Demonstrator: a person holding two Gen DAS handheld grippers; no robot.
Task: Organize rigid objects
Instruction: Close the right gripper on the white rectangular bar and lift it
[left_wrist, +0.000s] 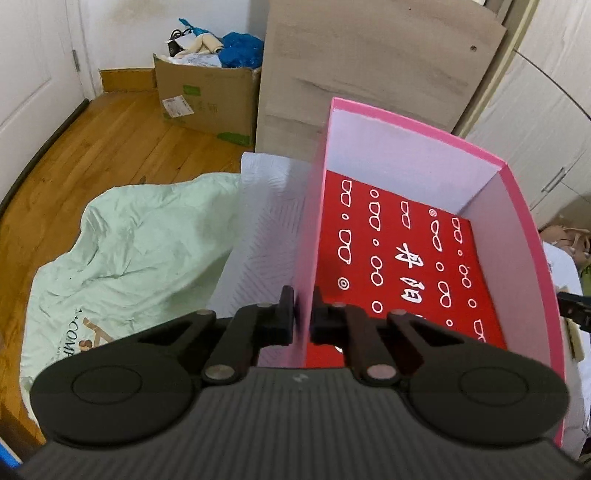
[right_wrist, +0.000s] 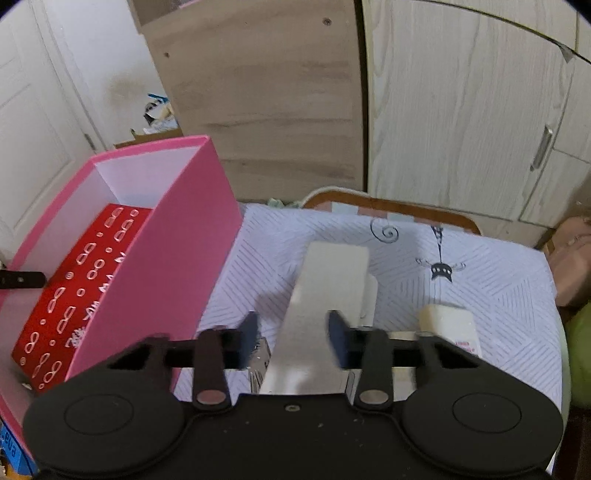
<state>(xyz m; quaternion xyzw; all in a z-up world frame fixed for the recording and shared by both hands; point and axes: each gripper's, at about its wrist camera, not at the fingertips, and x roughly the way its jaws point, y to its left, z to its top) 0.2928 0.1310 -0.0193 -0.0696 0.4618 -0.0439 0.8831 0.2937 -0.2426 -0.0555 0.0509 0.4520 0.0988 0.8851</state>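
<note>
The right gripper (right_wrist: 291, 338) straddles a long cream box (right_wrist: 325, 295) lying mid-sheet (right_wrist: 498, 295); its left pad stands clear of it. A pink box (right_wrist: 166, 236) holding a red box (right_wrist: 77, 288) sits at the sheet's left edge, and a smaller cream packet (right_wrist: 448, 325) lies right of the gripper.

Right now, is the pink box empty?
No, a red box with white print lies flat inside the pink box.

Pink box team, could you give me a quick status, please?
Left tool shut on pink box wall. Right tool open, straddling white box. Nothing in the way.
</note>
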